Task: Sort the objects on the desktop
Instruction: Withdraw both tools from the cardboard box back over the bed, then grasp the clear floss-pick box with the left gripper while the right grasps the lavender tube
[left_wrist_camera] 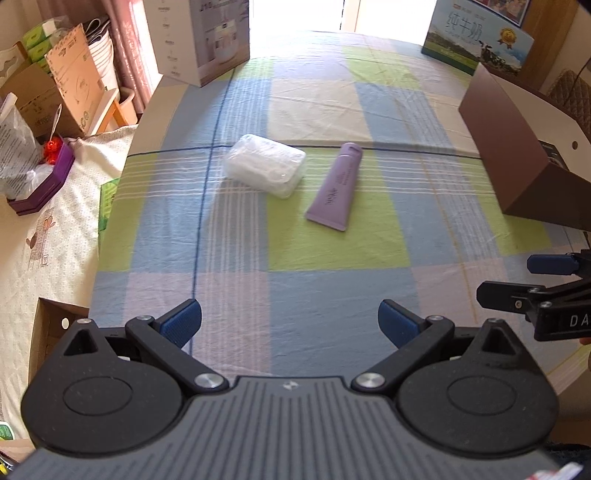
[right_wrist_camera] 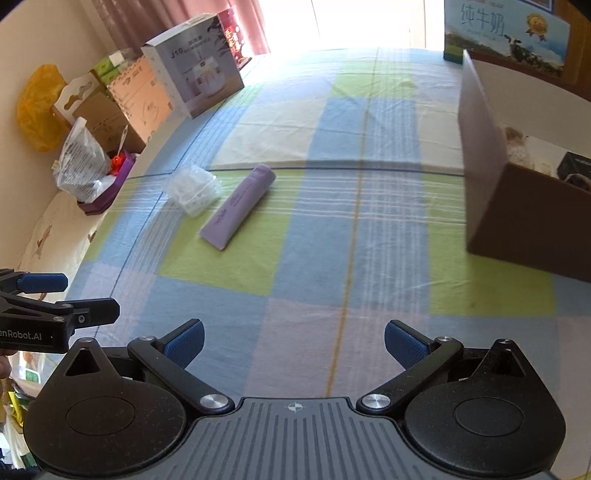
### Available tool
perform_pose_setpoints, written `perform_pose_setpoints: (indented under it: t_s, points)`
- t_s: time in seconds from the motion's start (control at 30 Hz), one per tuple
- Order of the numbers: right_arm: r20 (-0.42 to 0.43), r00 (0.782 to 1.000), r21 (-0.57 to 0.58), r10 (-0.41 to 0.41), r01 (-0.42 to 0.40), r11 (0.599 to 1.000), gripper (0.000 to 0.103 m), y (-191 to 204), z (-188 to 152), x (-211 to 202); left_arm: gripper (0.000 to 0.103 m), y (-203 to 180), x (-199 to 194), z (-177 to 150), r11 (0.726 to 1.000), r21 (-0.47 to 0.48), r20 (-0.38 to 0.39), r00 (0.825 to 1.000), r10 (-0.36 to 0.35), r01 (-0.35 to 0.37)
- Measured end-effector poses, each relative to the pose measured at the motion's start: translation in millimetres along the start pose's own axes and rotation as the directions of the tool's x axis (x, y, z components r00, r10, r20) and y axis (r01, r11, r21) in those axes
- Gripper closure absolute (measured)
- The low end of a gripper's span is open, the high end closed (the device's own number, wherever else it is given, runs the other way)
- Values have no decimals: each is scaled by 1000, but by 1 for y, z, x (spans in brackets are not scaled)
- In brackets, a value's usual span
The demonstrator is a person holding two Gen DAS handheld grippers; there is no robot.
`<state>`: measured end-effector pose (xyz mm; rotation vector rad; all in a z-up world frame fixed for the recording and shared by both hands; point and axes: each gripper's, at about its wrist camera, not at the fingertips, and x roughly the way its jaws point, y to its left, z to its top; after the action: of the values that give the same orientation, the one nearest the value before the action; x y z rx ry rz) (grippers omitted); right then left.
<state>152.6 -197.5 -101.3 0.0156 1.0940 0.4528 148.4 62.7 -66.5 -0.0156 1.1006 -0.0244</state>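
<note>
A clear plastic box (left_wrist_camera: pixel 266 165) (right_wrist_camera: pixel 192 188) lies on the checked tablecloth near the table's middle. Just right of it lies a purple tube (left_wrist_camera: pixel 335 187) (right_wrist_camera: pixel 238 205), cap end pointing away. My left gripper (left_wrist_camera: pixel 290 325) hovers open over the near part of the cloth, well short of both, with nothing between its fingers. My right gripper (right_wrist_camera: pixel 294 345) is open too and holds nothing; the tube is ahead to its left. A brown cardboard box (left_wrist_camera: pixel 517 155) (right_wrist_camera: pixel 517 206) stands open at the right with a few items inside.
A white appliance carton (left_wrist_camera: pixel 201 37) (right_wrist_camera: pixel 195 79) stands at the table's far left and a milk carton (left_wrist_camera: pixel 476 40) (right_wrist_camera: pixel 506 33) at the far right. Left of the table are stacked cartons, a plastic bag (right_wrist_camera: pixel 79 162) and a purple tray (left_wrist_camera: pixel 44 181).
</note>
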Motion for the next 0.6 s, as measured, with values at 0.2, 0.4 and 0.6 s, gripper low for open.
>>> perform_pose_setpoints:
  t_s: [0.2,0.4,0.6]
  points:
    - [-9,1000,-11,11,-11,1000,2,18,8,19,3,19,8,5,1000,-13,-4,1000,16,-16]
    - [-9,1000,-28,15,-15,999,2,32,18,33,3,33,15,11,999,-25,-7,1000,29,-29]
    - [25,999,-17,20,-20,1000,2,39,33,54,3,45,30,22,997,-41,-10,998,57,-58]
